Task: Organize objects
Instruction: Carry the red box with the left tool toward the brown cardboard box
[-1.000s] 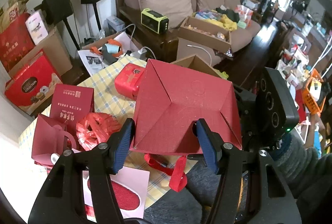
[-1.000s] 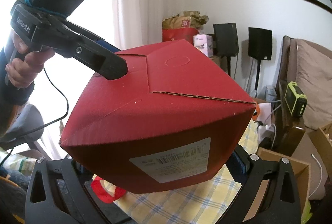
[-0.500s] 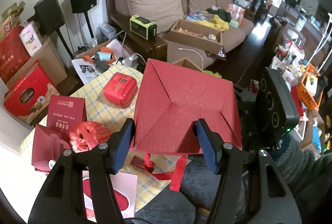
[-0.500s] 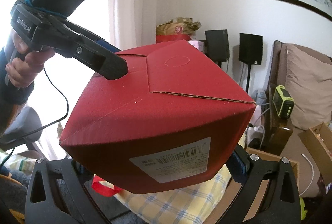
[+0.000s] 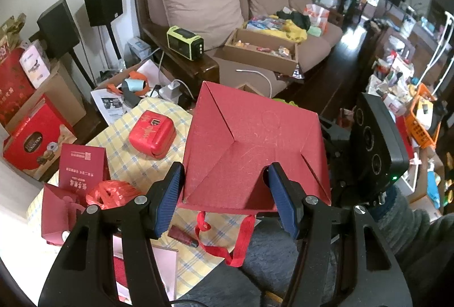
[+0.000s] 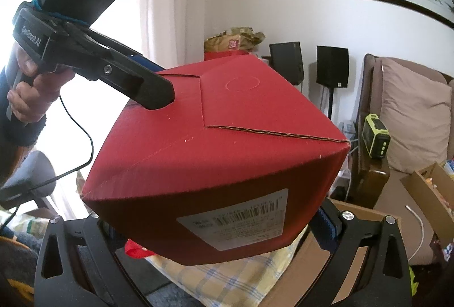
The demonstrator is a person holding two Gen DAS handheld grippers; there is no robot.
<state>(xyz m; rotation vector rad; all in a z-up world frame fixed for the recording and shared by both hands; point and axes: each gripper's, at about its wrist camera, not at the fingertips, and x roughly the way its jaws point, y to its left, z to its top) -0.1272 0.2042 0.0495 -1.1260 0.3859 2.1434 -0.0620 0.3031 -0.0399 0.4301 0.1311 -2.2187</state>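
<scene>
Both tongs have carried the red corrugated cardboard box away from the yellow checked tablecloth, which has slid lower-left in the left wrist view; probably it is being relocated; the left gripper pinches the box's near edge flap, half-wide; the right gripper cradles the labelled end, pads apparently pressing its sides; a red ribbon dangles beneath.

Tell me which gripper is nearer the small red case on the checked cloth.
Left. The left gripper holds the red box at its edge beside the red case; the right gripper grips the box's far side, away from it.
</scene>
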